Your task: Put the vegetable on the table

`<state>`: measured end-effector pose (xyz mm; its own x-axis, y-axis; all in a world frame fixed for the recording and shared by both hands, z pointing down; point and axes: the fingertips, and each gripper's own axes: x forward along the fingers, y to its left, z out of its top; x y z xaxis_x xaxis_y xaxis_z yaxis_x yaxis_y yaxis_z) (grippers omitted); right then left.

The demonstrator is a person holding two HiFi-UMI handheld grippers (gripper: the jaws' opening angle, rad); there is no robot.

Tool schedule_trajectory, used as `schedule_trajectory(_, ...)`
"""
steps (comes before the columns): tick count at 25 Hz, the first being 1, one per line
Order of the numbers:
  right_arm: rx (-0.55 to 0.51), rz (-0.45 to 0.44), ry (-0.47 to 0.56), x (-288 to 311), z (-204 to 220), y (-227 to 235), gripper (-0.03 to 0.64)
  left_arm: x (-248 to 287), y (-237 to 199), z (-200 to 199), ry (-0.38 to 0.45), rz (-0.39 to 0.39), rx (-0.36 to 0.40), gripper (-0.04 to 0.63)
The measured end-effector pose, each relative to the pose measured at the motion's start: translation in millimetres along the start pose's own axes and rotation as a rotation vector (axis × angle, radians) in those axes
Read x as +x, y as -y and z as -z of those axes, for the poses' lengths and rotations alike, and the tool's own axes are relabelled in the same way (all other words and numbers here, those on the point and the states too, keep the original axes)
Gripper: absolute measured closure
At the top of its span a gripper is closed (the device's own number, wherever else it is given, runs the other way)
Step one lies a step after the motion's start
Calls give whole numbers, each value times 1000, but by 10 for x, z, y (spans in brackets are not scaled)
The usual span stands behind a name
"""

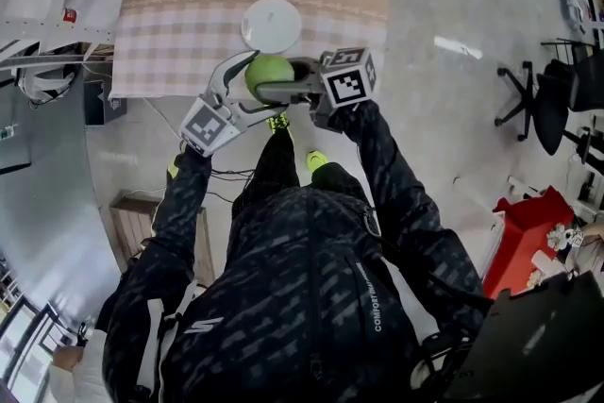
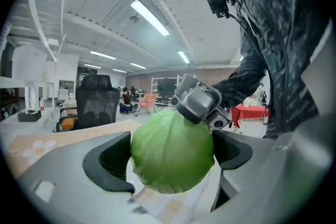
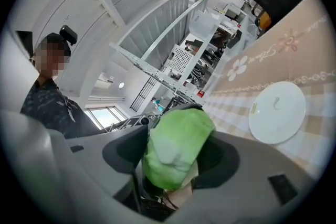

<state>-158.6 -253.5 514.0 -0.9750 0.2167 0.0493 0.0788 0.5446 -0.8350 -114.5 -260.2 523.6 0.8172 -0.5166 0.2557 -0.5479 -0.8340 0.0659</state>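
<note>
The cabbage (image 1: 269, 75) is clamped between the wide-set jaws of the left gripper (image 2: 173, 160), and it is pinched as well by the right gripper (image 3: 173, 157), pads pressed on its sides. It is held just beside the white plate's (image 1: 271, 24) near rim, at the edge of the checked table (image 1: 170, 42).

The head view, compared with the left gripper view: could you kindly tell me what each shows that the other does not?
Only the head view shows the marker cube on the left tool, the person's yellow-green shoes and the floor beside the table. Only the left gripper view shows the ceiling lights and the black camera gear at the person's head. Both show the green cabbage, the right tool meeting it, and the daisy-print tablecloth.
</note>
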Motion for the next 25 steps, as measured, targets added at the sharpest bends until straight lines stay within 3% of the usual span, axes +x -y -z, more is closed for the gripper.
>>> schedule_trajectory(8, 3, 47, -90, 40, -5, 317, 350, 77, -231, 175, -54, 39, 60, 117)
schedule_trajectory(18, 25, 142, -96, -17, -1, 662, 324, 117, -436, 384, -75, 64, 11, 118)
schedule_trajectory(25, 99, 160, 26, -125, -134, 880, 350, 239, -642, 444, -105, 93, 55, 123)
